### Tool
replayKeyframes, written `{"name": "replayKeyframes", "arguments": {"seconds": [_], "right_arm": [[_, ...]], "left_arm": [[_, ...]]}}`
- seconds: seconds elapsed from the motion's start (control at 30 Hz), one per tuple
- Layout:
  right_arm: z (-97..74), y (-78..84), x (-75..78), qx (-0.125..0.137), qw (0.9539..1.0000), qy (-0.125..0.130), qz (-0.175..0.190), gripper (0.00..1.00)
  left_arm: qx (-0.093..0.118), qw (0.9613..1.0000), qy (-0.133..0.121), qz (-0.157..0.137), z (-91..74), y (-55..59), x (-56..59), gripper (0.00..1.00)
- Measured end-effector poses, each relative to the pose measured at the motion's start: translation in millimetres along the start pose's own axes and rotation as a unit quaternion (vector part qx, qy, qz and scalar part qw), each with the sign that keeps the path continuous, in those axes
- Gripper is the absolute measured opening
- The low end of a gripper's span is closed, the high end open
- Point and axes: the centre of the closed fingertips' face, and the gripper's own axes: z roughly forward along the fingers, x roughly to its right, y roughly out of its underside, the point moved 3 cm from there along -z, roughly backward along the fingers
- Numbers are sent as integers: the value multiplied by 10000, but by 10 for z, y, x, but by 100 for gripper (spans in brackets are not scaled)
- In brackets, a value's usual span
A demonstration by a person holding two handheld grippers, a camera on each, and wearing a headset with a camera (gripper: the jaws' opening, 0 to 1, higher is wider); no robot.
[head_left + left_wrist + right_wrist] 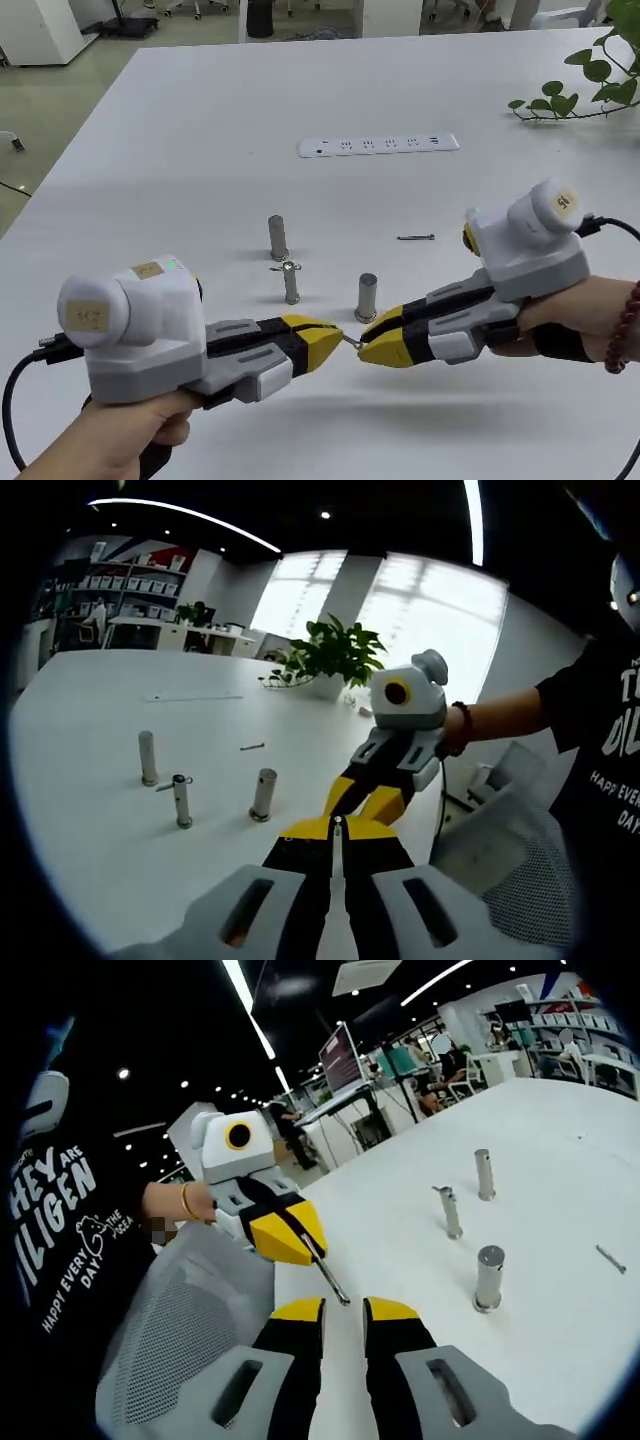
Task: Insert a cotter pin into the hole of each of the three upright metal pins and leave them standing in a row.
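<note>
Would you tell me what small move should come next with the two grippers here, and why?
Probably ease the right gripper forward and close it on the free end of the cotter pin. The left gripper grips that pin's other end, and its tip lies just ahead of the right jaws, which stand open. A regrip seems likely before the nearest metal pin, which carries no cotter pin.

"HAPPY EVERY DAY" on black T-shirt (612, 780)

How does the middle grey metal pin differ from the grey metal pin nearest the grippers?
The middle grey metal pin carries a cotter pin through its top; the nearest grey metal pin carries none. The middle one looks slimmer, the nearest stouter. Both stand upright on the white table.
</note>
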Motion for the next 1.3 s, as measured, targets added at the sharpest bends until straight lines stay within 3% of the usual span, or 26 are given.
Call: {"name": "replayKeyframes", "arguments": {"seconds": [0.5,0.83,1.0,1.17,1.3], "right_arm": [[72,55,-72,-125,9997,-210,-52,1],[36,109,-44,-575,9963,-112,-627,0],[46,158,-32,-935,9901,58,-1047,0],[53,215,-48,-1290,9841,66,-1217,0],[11,239,34,-1545,9771,227,-1444,0]], "left_arm": [[-85,9997,220,79,9,31,64,0],[-286,9991,294,73,45,102,51,0],[-410,9985,253,257,91,150,46,0],[-512,9975,160,460,114,189,19,3],[-600,9964,-18,594,127,219,-36,0]]}}
